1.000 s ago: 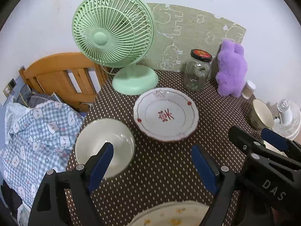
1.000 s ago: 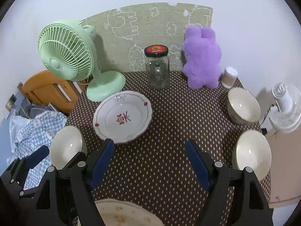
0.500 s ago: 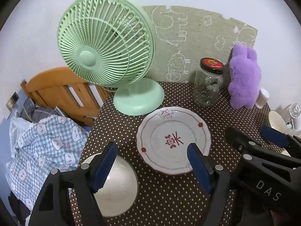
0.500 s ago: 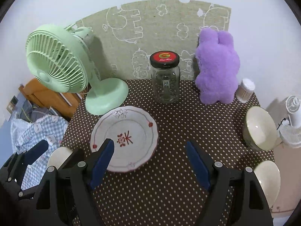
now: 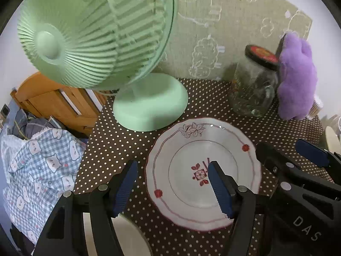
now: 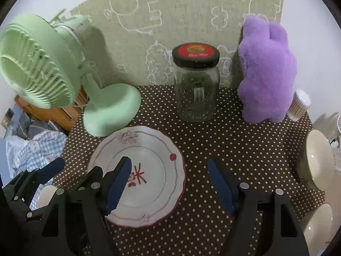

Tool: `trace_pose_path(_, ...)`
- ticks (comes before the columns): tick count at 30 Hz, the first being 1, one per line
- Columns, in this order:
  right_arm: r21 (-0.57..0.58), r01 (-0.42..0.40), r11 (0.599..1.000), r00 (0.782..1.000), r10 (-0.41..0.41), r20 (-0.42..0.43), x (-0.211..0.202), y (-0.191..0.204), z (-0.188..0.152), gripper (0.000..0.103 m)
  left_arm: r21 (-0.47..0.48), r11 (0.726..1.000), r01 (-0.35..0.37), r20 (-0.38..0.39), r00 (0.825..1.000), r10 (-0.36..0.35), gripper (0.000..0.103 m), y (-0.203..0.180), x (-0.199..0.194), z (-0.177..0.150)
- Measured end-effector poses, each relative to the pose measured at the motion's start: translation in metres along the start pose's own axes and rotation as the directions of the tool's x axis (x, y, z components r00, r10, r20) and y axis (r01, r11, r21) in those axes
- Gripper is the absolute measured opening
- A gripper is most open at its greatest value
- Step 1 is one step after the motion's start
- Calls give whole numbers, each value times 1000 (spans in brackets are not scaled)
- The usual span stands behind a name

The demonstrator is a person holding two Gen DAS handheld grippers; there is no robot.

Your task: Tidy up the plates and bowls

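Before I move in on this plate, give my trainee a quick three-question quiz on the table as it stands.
1. True or false: the left gripper already clamps the floral plate.
2. What stands between the green fan and the purple plush toy? A) a mug B) a lidded glass jar C) a bottle
3. Which rim of the plate does the right gripper straddle: the fan side or the bowl side?

Key: 1 false, both grippers are open over it; 2 B, the glass jar; 3 the bowl side, toward the cream bowl.
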State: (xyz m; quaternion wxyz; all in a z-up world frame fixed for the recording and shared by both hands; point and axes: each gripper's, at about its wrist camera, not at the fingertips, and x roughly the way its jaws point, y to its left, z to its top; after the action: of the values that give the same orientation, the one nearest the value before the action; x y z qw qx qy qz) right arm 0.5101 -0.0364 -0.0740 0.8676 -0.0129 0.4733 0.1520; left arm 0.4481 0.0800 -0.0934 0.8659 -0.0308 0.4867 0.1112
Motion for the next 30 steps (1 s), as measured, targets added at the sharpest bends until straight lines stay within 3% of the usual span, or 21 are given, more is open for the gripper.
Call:
trace_pose_path(13,42,2,999,998,1,-68,57,-4,5,69,-31,1000,5,-101,995,-8,61,3,50,8)
trace_pose_path(22,67,-14,998,992,23,-127,86,-2,5,65,9,998,-63,-109,992,64,59,2,64,11)
trace_pose_path(26,65,-15,998,989,24,-147,94,1,3,63,-55,997,-49,-178,983,39,54,13,79,8)
trace_pose_path(30,40,-13,999,982,20,-187,106,7,-1,55,-135,991,-20,-199,980,-8,52,22,80,9)
